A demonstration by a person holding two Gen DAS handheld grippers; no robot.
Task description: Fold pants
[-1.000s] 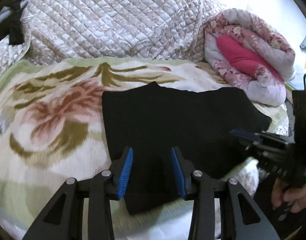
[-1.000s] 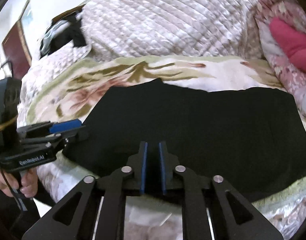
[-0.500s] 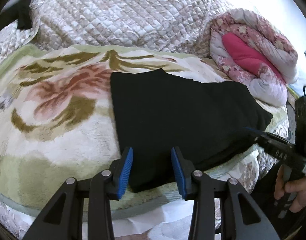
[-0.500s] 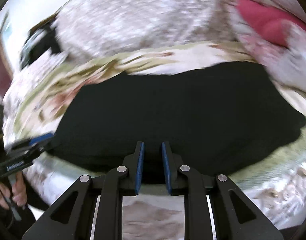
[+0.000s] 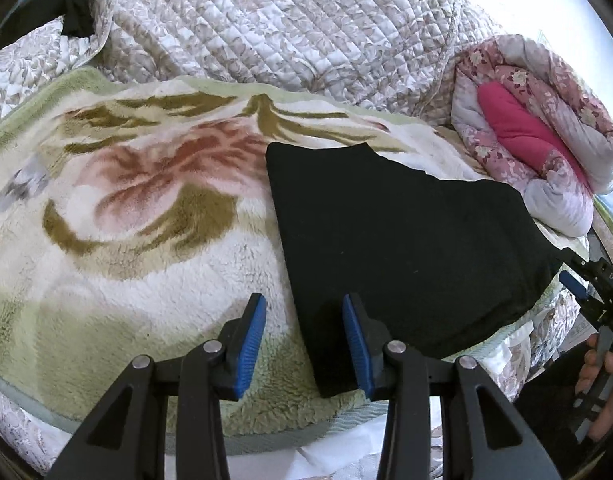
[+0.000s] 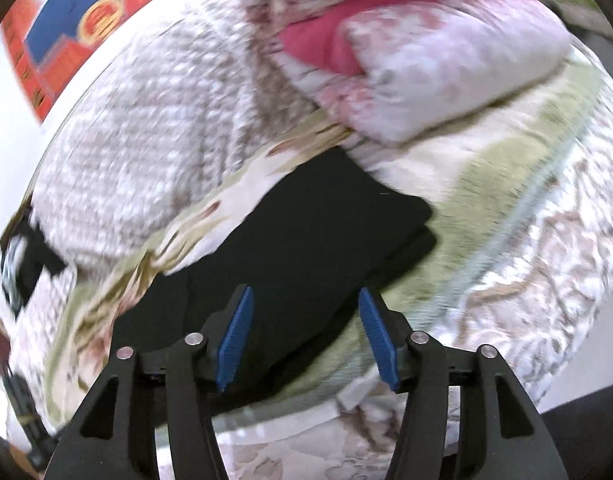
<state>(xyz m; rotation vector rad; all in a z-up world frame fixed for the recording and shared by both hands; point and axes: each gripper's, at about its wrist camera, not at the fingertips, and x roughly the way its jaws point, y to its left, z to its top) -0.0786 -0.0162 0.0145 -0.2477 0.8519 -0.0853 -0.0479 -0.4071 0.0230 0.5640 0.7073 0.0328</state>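
The black pants (image 5: 390, 248) lie folded flat on the flowered fleece blanket (image 5: 138, 216), filling the centre and right of the left wrist view, with their near corner reaching toward the bottom of the frame. The left gripper (image 5: 304, 344) hangs over that corner, jaws partly apart and pressing on nothing; its right pad covers a strip of the cloth's edge. At the far right edge the right gripper (image 5: 578, 276) is cut off, only a blue tip and a hand (image 5: 602, 384) showing. Its own view is smeared and tilted: the right gripper's jaws have just been opening and stand wide, the pants below them, not pinched. The pink rolled quilt (image 5: 534, 136) sits upper right, and a quilted coverlet (image 5: 266, 20) fills the top.
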